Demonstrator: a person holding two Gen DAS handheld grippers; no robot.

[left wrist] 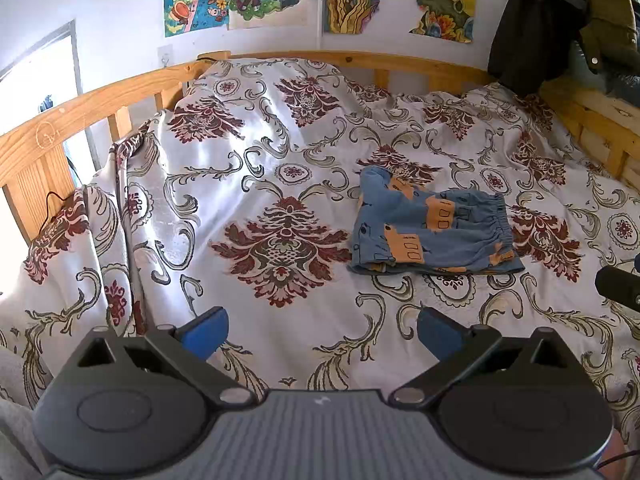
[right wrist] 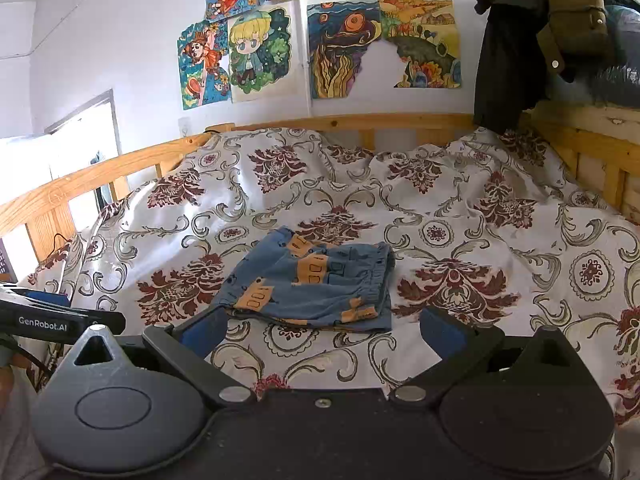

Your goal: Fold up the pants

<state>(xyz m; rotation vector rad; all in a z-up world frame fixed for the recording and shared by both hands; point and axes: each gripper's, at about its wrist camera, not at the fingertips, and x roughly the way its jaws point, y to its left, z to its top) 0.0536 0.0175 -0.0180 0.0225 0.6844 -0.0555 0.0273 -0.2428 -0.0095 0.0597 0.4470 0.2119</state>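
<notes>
Small blue pants [left wrist: 434, 226] with orange block prints lie folded into a compact stack on the patterned bedspread, elastic waistband to the right. In the right wrist view the pants [right wrist: 316, 284] sit just beyond the fingers. My left gripper [left wrist: 322, 332] is open, held above the bedspread to the near left of the pants, with nothing between its blue pads. My right gripper [right wrist: 322, 330] is open too, hovering just in front of the pants' near edge without touching them. The left gripper's body [right wrist: 52, 320] shows at the right view's left edge.
A white bedspread [left wrist: 260, 168] with dark red floral motifs covers the bed, bunched up at the left. A wooden rail [left wrist: 92, 100] runs around the bed. Dark jackets [left wrist: 560, 24] hang at the back right. Drawings [right wrist: 248, 52] are stuck on the wall.
</notes>
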